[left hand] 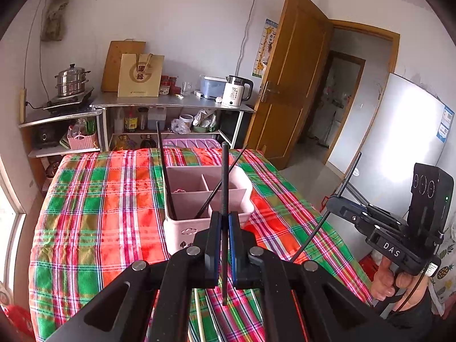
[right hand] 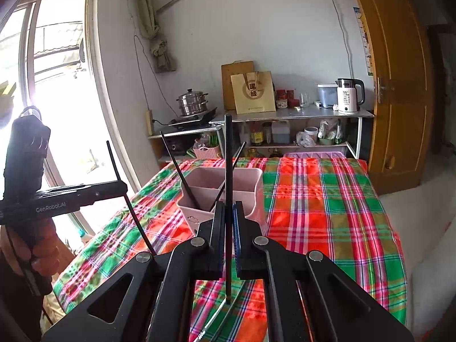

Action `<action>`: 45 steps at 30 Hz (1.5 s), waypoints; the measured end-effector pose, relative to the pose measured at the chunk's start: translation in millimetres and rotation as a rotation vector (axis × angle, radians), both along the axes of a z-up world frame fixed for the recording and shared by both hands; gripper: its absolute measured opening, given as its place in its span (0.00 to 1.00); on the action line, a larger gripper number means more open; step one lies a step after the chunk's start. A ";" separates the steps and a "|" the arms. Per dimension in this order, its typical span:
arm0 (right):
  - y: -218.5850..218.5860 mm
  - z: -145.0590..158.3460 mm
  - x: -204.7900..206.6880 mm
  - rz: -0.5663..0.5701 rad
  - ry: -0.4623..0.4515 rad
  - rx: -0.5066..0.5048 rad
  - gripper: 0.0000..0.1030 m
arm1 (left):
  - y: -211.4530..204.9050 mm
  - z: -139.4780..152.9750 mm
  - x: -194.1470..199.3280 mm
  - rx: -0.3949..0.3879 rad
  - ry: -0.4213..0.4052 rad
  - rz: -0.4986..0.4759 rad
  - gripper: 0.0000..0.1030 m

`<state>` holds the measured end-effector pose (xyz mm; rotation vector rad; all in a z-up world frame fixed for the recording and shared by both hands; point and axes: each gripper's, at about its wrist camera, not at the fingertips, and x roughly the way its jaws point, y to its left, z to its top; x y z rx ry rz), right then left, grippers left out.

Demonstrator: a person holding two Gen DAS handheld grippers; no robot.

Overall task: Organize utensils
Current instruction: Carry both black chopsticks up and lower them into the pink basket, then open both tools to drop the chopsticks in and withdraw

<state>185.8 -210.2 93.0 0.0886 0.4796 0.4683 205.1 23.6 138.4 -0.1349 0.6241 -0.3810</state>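
Note:
A pink divided utensil holder (left hand: 239,199) (right hand: 253,191) stands on the plaid-covered table with two black chopsticks (left hand: 166,176) (right hand: 188,185) leaning in its near compartment. My left gripper (left hand: 225,219) is shut on an upright black chopstick (left hand: 225,176), just in front of the holder. My right gripper (right hand: 227,211) is shut on another upright black chopstick (right hand: 228,156), also close before the holder. Each gripper shows in the other's view, the right one (left hand: 330,199) and the left one (right hand: 125,185), each holding its chopstick above the table edge.
The table wears a red-green plaid cloth (left hand: 99,213) (right hand: 327,199). Behind it stand metal shelves (left hand: 171,105) with a steamer pot (left hand: 71,81), paper bag, jars and a kettle (left hand: 236,91). A wooden door (left hand: 290,85) is open at right; a window (right hand: 57,85) at left.

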 end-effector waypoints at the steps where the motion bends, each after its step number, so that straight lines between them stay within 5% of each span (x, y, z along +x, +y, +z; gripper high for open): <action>1: 2.6 3.3 3.4 0.003 -0.006 0.002 0.05 | 1.7 5.2 2.4 -0.003 -0.008 0.002 0.04; 19: 46.4 55.6 69.2 0.013 -0.113 0.077 0.05 | 30.2 74.2 61.2 -0.031 -0.135 0.051 0.04; 30: 64.2 38.4 98.6 0.014 -0.097 0.091 0.05 | 38.1 54.6 93.3 -0.044 -0.112 0.057 0.04; 45: 71.8 -12.6 108.4 0.017 -0.002 0.055 0.05 | 38.6 -9.4 116.4 -0.045 -0.030 0.053 0.05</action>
